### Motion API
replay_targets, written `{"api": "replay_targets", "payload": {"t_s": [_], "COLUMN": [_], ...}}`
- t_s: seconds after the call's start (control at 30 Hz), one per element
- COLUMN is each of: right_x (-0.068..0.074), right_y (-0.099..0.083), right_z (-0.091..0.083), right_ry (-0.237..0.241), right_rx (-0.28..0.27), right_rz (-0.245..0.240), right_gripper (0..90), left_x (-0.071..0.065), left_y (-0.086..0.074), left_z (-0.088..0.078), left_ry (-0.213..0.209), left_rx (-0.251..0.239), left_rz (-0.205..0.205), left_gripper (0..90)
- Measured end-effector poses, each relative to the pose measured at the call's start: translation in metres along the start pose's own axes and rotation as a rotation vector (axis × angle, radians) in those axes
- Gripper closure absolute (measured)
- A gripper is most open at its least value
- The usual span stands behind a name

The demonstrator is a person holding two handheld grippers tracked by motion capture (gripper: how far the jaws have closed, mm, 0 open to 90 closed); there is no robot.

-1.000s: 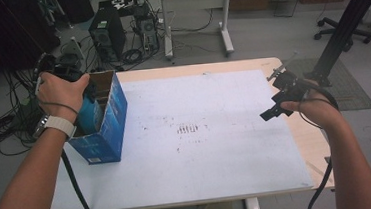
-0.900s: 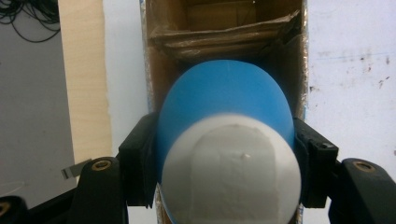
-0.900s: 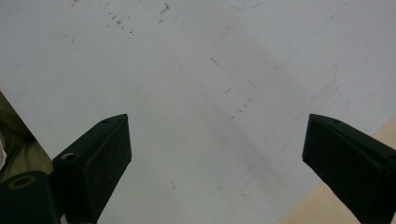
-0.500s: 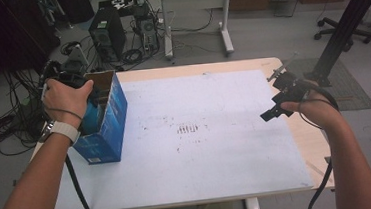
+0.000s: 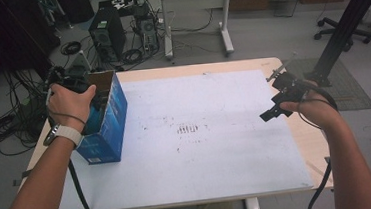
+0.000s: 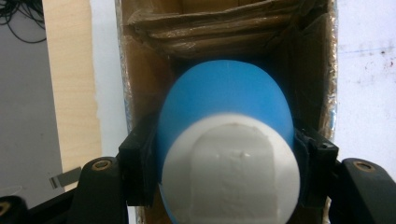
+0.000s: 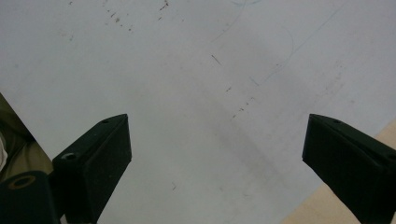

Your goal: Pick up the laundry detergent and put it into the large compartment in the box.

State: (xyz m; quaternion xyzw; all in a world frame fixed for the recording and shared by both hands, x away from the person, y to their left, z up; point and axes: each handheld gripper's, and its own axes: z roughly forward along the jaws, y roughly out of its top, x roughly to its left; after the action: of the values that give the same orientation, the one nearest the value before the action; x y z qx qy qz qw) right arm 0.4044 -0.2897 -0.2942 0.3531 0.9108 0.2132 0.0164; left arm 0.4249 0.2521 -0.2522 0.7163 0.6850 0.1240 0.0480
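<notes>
While the left tongs point(image 6: 224, 186) stay out of the way of nothing else, what matters is that the blue bottle point(image 6: 224, 112) they carry sits directly over the open mouth of the blue carton point(image 5: 106, 125), long axis pointing down into it. Left tongs are clamped on the bottle, one black jaw pressed on each side of the blue body just past the white cap point(image 6: 231, 168), which faces the left gripper view. Bottle's far end already lies between the brown cardboard walls; folded inner flaps show deeper inside, beyond the bottle. Gaps to the carton walls on either side look slim, so I judge the coming move is a straight drop along the bottle's axis with no sideways drift.

High view: the carton stands upright at the left edge of the table point(image 5: 205, 183), and the left hand point(image 5: 70, 104) is over its top opening. Right tongs point(image 5: 272, 111) hang over the right side of the table, well apart from the carton; jaws spread wide, nothing between them, only the white mat under them in the right gripper view. Left hand is clearly the nearer one, right plays no part. Risk, as I read it: the bottle catching on the inner flaps if tilted.
</notes>
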Motion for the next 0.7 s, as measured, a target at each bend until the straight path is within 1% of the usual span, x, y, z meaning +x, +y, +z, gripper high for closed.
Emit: {"api": "replay_targets", "payload": {"t_s": [0.17, 0.3, 0.4, 0.57, 0.7], "right_x": [0.000, 0.000, -0.001, 0.000, -0.001], "right_y": [-0.001, -0.001, -0.001, -0.001, -0.002], "right_z": [0.001, 0.001, 0.002, 0.003, 0.003], "right_ry": [0.001, 0.001, 0.001, 0.003, 0.003], "right_rx": [0.003, 0.002, 0.002, 0.002, 0.004], "right_rz": [0.003, 0.004, 0.003, 0.004, 0.007], "right_gripper": [8.2, 8.2, 8.2, 8.2, 8.2], "left_x": [0.000, 0.000, -0.001, -0.001, -0.001], "left_y": [-0.002, -0.003, -0.003, -0.004, -0.006], "left_z": [0.007, 0.011, 0.012, 0.019, 0.023], "left_ry": [-0.006, -0.013, -0.009, -0.014, -0.013], "left_rx": [0.006, 0.010, 0.005, 0.019, 0.021], "left_rz": [0.002, -0.005, 0.001, 0.001, 0.005], "left_gripper": [37.5, 37.5, 37.4, 37.4, 37.4]}}
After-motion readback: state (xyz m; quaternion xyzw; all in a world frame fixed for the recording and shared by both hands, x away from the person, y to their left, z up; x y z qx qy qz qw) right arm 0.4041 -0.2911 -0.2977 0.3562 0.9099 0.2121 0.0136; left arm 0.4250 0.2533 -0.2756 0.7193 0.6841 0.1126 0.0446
